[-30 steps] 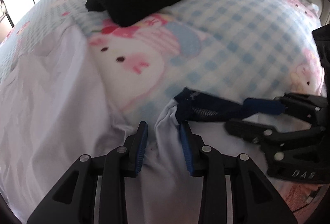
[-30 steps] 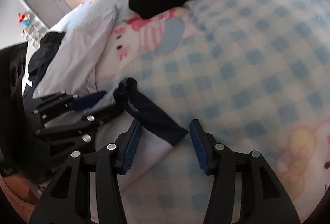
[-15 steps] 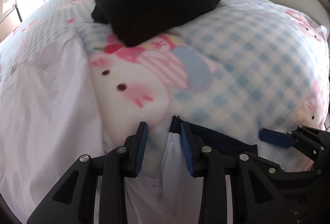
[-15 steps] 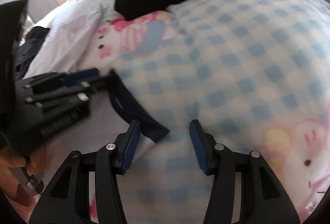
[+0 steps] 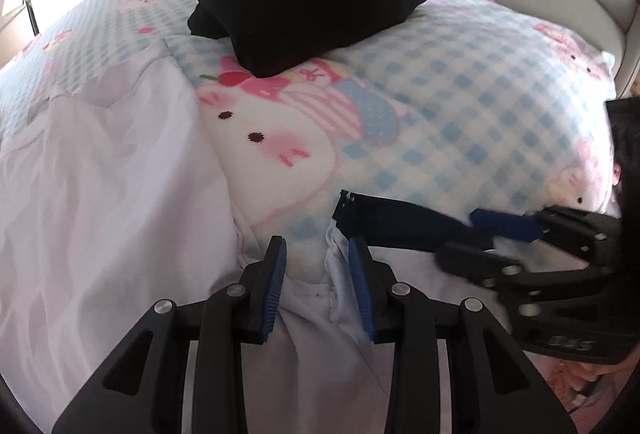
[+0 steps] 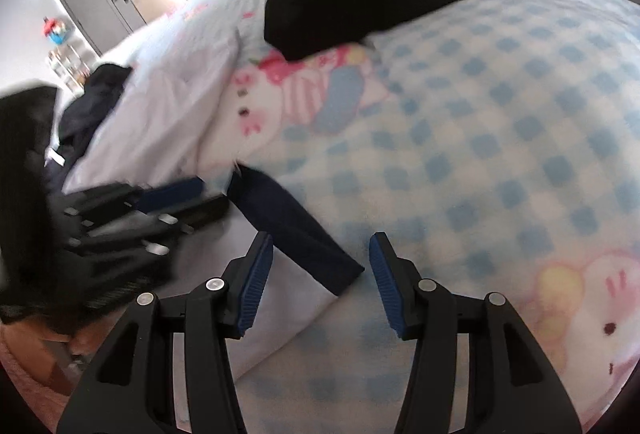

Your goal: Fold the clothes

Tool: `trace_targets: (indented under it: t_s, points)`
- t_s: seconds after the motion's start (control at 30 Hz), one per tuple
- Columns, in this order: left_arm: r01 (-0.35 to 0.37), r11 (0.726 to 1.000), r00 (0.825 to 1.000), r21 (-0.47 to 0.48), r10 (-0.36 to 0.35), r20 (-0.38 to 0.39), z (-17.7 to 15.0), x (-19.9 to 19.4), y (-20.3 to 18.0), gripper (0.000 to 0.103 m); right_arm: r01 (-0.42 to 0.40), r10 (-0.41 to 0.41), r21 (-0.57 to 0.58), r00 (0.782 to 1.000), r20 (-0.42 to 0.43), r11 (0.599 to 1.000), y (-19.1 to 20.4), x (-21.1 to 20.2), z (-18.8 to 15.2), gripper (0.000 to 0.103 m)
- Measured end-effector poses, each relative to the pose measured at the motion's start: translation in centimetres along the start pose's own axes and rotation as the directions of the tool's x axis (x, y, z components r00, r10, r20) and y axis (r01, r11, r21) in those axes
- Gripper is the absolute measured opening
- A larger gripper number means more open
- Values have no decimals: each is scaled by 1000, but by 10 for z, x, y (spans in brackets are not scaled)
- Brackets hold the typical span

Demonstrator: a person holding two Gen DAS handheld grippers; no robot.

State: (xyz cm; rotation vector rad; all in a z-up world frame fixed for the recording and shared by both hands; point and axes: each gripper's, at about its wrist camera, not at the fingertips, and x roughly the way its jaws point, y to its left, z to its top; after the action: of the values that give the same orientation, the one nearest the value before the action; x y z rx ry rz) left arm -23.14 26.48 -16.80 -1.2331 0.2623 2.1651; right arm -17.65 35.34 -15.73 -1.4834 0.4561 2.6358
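Thin white garment with a navy collar band (image 5: 404,224) lies limp on the blue-checked cartoon blanket (image 5: 460,106). Left tongs (image 5: 316,276) and right tongs (image 6: 320,274) both gape, gripping nothing. Light, floppy stuff; I'd pinch that firmer navy edge.

Only lettering seen: pale embossed characters on the black plastic body of the right claw (image 5: 516,240), left wrist view; blurred, upside down, not legible. Nothing else carries readable text

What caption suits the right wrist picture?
Open right claw over a white garment's navy collar on a checked blanket.
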Motion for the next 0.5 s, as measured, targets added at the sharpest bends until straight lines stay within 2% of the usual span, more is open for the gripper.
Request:
trace_targets:
  t_s: [0.2, 0.37, 0.5]
  points:
    - [51, 998, 999, 41, -52, 2, 4, 3, -13, 31, -9, 10, 50, 1000, -13, 999, -9, 2, -1, 52]
    - [32, 997, 999, 77, -29, -36, 9, 19, -21, 8, 2, -2, 51, 1000, -16, 999, -11, 5, -2, 52]
    - [31, 996, 999, 82, -29, -27, 18, 19, -23, 6, 8, -7, 53, 1000, -14, 999, -13, 5, -1, 52]
